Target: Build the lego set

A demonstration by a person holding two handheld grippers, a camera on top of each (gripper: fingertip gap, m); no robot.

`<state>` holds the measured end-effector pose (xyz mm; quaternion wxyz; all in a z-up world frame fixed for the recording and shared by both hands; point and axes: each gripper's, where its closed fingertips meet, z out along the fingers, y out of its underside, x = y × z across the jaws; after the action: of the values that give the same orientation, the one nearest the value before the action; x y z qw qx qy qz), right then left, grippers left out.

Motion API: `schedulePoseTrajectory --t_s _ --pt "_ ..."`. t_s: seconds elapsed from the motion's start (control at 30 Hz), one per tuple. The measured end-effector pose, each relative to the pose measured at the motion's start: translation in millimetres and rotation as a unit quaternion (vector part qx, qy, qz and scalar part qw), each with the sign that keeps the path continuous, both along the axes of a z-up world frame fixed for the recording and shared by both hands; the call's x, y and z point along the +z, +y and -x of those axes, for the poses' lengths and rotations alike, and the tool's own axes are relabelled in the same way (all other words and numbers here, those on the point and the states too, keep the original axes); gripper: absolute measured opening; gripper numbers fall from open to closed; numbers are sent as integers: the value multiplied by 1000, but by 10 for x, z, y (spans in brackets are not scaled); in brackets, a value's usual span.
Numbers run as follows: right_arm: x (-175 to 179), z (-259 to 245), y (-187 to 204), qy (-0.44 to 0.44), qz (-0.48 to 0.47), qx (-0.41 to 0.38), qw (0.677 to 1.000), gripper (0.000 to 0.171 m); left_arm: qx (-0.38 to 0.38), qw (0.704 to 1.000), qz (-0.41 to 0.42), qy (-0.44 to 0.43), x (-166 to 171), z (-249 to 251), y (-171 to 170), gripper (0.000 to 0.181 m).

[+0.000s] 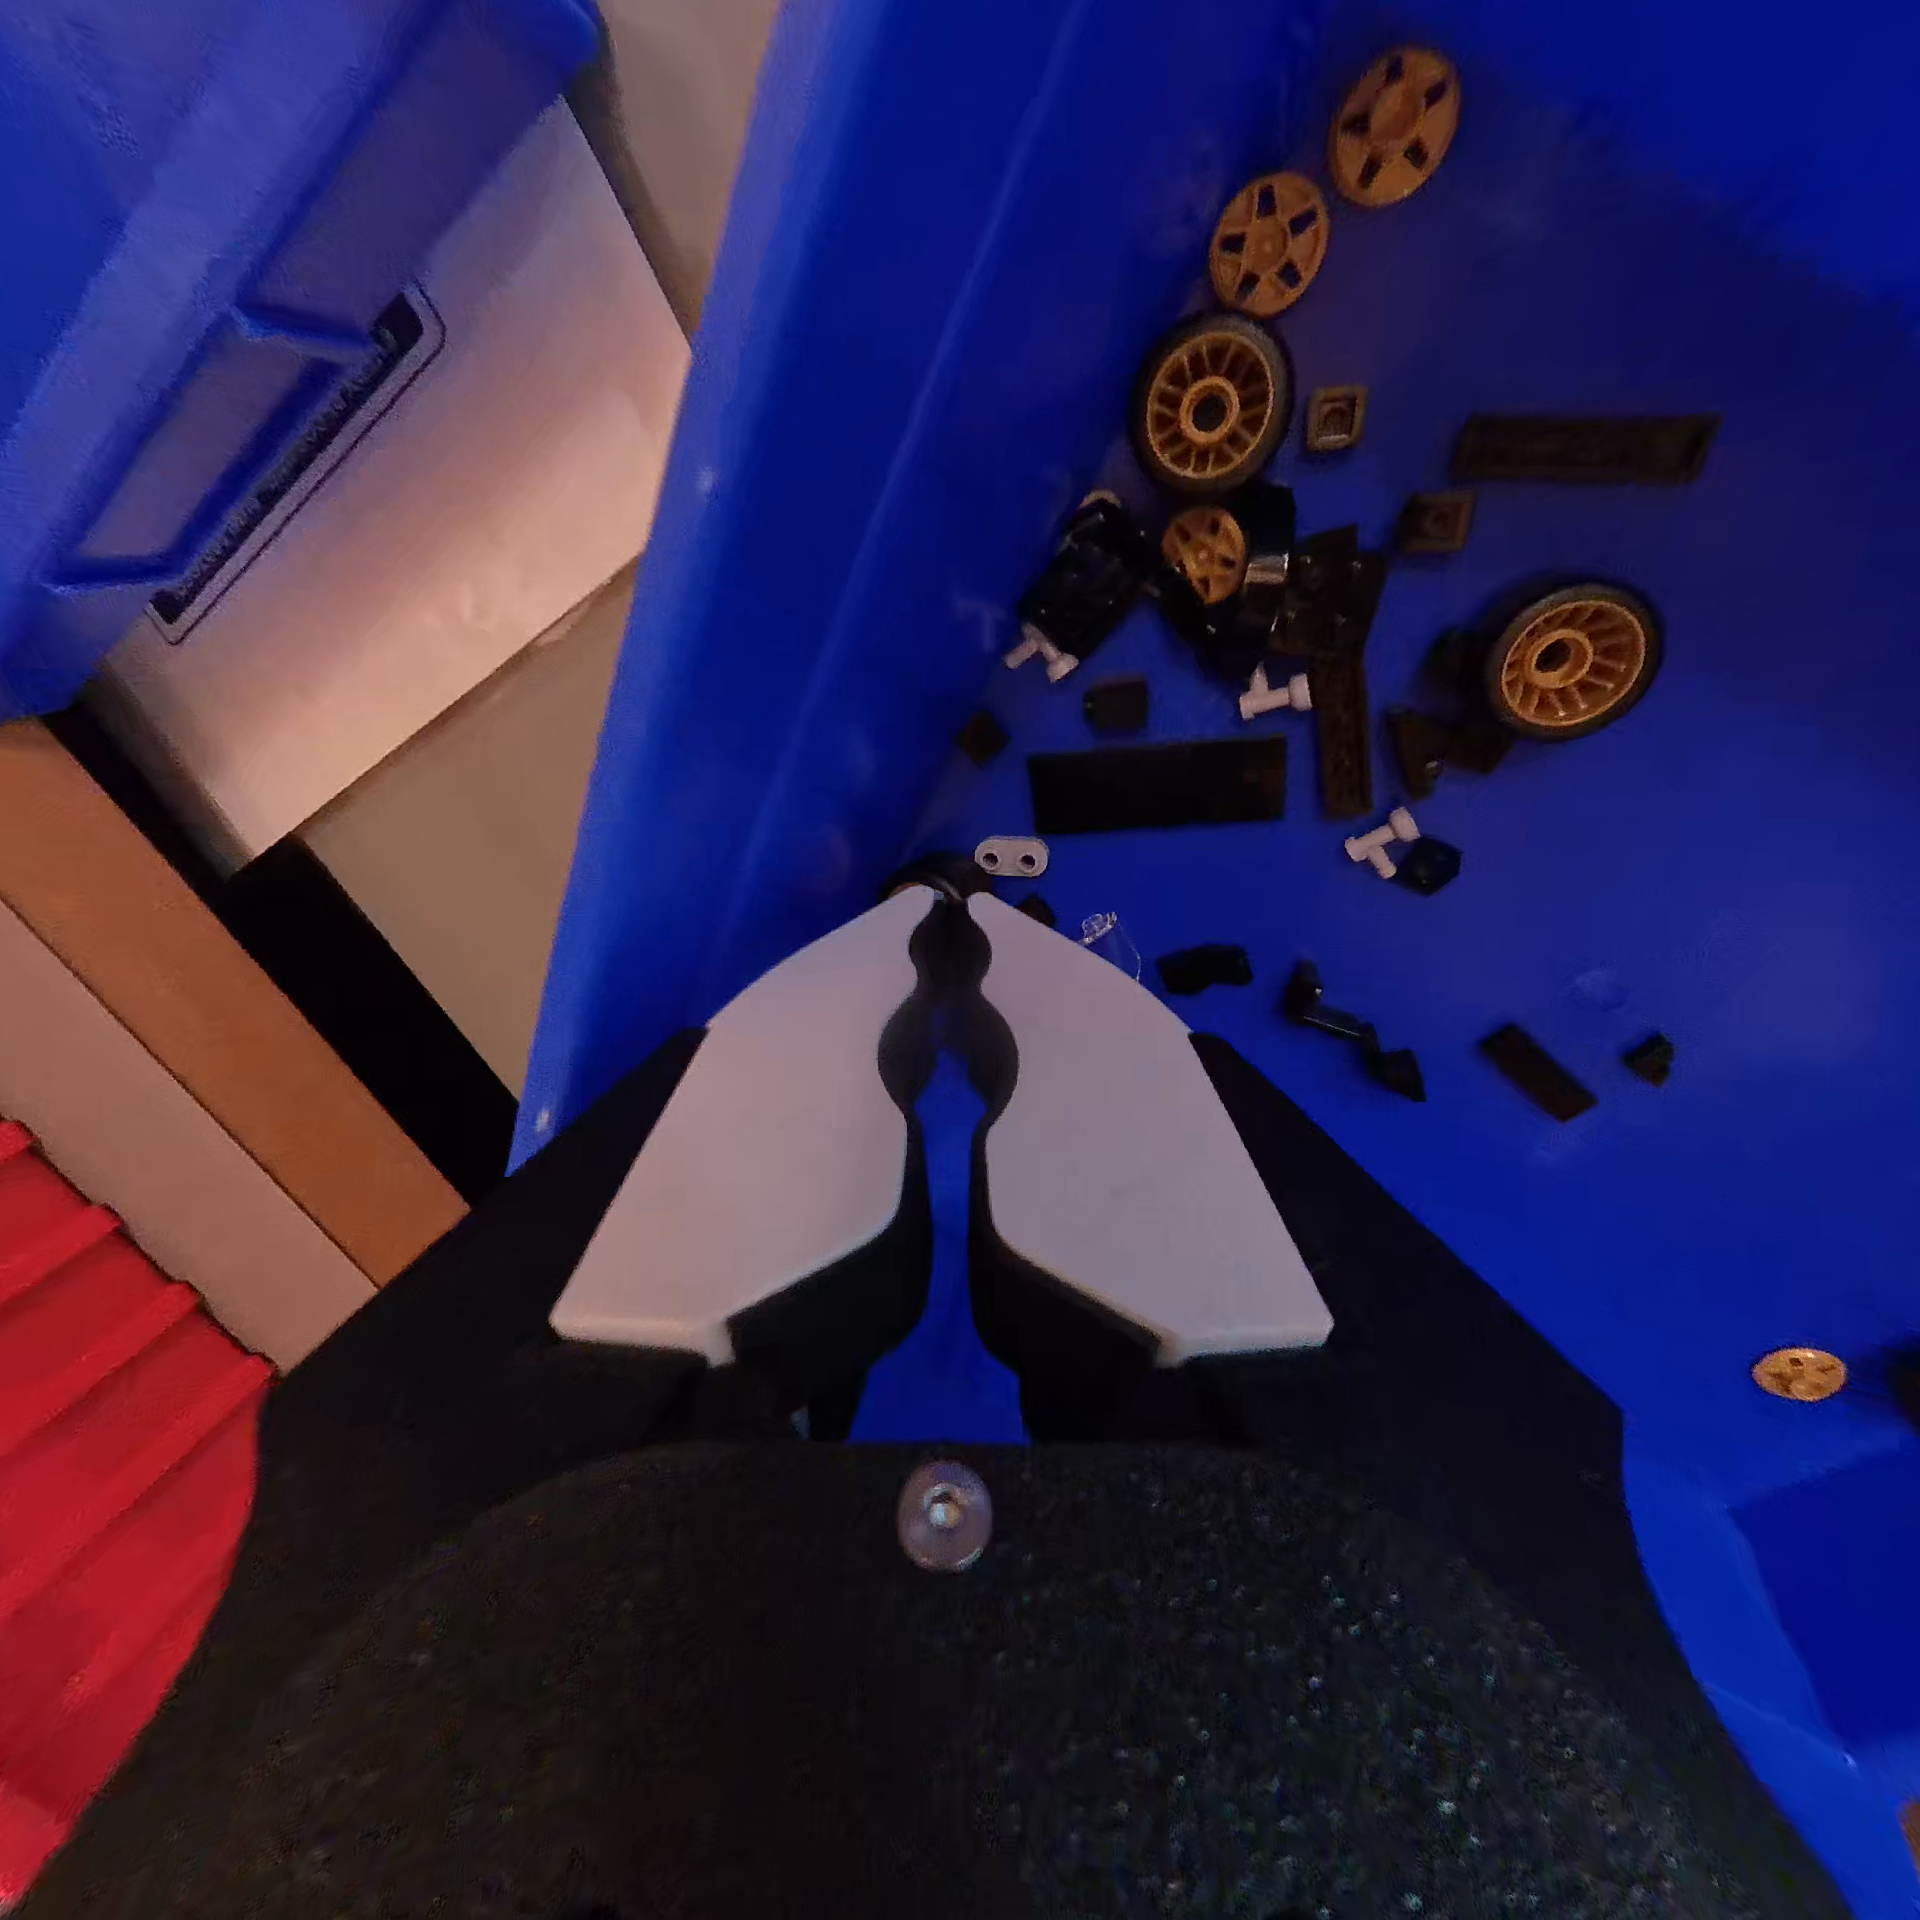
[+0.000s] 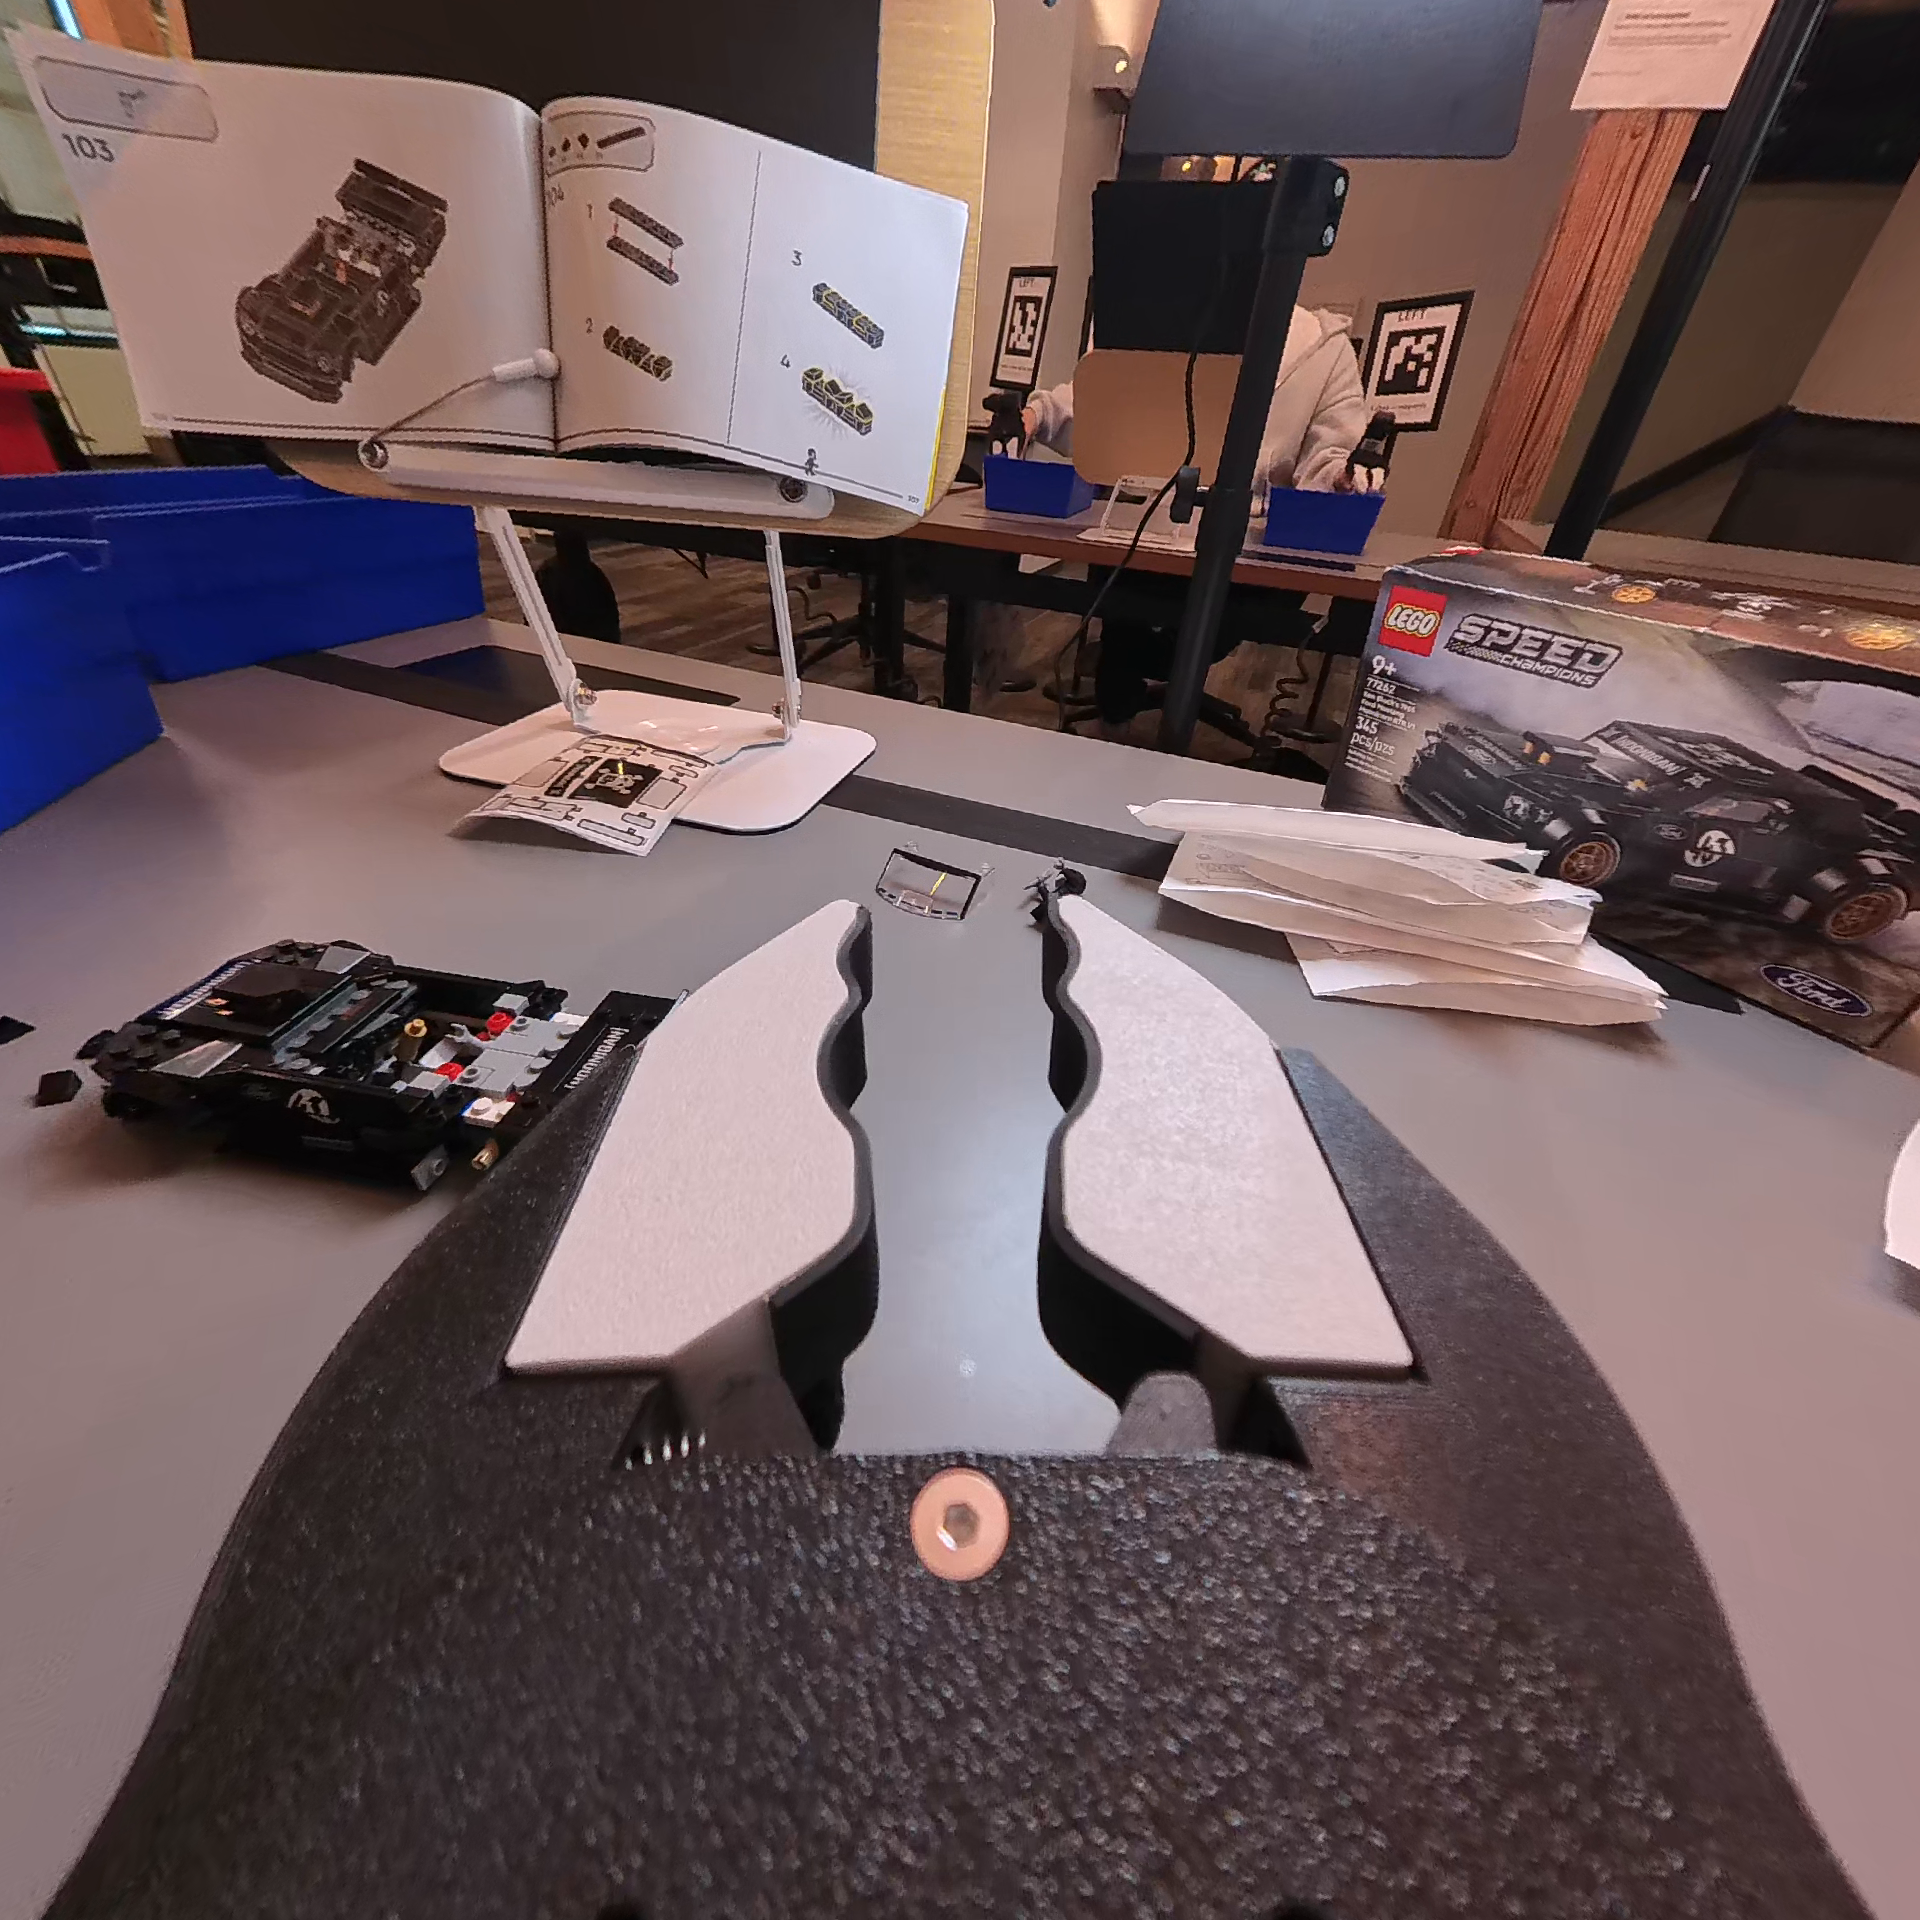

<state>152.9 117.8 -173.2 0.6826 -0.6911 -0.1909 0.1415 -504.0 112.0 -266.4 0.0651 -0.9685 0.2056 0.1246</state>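
A part-fetching step is judged under way: the left tool [image 1: 948,909] is clamped on a small black ring-shaped piece [image 1: 935,878] by the blue plastic bin's [image 1: 831,520] wall; the right tool [image 2: 956,920], fingers apart, is held over the grey surface [image 2: 260,1299]. Next, carriage to the half-built black car [image 2: 332,1049] is called for.

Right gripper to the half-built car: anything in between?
Nothing visible. The right gripper is open over bare grey table, and the half-built car lies just left of its left finger. The clear windscreen piece sits ahead of the fingertips, off that path.

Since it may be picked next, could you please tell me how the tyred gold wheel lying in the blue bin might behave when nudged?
The tyred gold wheel lies flat, so it probably slides rather than rolls. Its dark tyre likely grips the blue bin floor. It looks light.
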Motion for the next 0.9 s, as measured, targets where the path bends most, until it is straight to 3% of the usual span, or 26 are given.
schedulePoseTrajectory --t_s 0.17,0.4,0.53,0.6,0.9 --pt "-7 5 -2 -1 2 2 1000 32 -10 998 38 44 -94 104 -39 10" --pt "-17 1 0 1 4 2 1000 32 11 996 79 41 -199 121 -86 19" --pt "-20 8 -1 -1 4 2 1000 31 -8 993 89 72 -203 188 -80 17" --pt "-21 8 -2 -2 4 2 1000 31 -24 992 95 73 -155 170 -91 6" --pt "-20 29 -11 0 5 8 1000 31 -107 987 54 -102 506 -452 -447 6"
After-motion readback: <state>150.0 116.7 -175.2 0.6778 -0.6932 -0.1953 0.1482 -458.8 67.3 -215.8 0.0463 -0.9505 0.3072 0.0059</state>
